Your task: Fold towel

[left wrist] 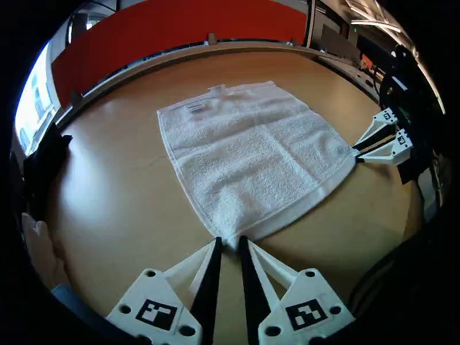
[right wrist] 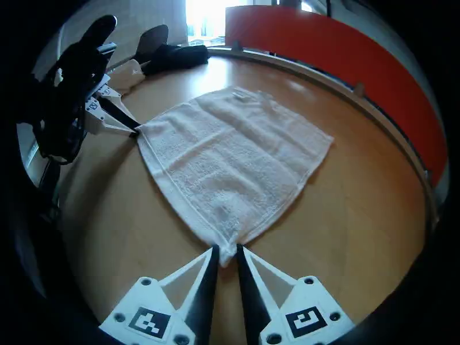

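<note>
Left gripper view: my left hand-held gripper [left wrist: 230,244] pinches the towel [left wrist: 253,149] corner at 6 o'clock; right hand-held gripper [left wrist: 356,152] clamps another at 3.

Office, wooden desk [left wrist: 115,190], red partition [left wrist: 172,29]

Daylit, window [right wrist: 202,20] glare, fisheye-bent edges

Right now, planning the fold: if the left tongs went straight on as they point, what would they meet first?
The towel: the left tongs grip its near corner, so going on would probably just push into the cloth spread on the table.
</note>
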A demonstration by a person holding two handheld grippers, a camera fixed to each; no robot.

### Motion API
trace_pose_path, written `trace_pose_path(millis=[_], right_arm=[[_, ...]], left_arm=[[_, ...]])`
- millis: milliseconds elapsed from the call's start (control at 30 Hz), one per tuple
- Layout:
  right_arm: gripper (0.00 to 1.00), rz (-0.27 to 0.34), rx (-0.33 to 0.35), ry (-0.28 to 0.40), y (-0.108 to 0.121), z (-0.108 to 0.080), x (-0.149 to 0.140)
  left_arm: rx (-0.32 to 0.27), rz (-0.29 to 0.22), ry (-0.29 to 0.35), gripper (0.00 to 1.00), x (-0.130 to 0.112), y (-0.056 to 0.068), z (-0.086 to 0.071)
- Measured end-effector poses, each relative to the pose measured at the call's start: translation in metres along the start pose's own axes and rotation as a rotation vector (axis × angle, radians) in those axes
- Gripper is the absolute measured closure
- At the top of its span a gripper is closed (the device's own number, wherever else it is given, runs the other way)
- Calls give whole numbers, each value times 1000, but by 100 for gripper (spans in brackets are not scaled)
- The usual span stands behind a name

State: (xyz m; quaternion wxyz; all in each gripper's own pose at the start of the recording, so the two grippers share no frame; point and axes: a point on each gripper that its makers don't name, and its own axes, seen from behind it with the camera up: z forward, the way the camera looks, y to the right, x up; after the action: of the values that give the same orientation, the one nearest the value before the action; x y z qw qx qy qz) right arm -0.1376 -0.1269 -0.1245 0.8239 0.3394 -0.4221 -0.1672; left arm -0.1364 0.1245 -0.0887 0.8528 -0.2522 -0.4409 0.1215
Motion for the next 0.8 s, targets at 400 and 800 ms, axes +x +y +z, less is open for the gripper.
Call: trace_pose_path(millis=[400,800], right_arm=[[88,-3,-20,8,4,-2,2],[88,31,-27,60,12,-25,17]], left_arm=[[-7,-35,-1,88,0,10,-2],[-25,-89,10,88,13,22,-19]])
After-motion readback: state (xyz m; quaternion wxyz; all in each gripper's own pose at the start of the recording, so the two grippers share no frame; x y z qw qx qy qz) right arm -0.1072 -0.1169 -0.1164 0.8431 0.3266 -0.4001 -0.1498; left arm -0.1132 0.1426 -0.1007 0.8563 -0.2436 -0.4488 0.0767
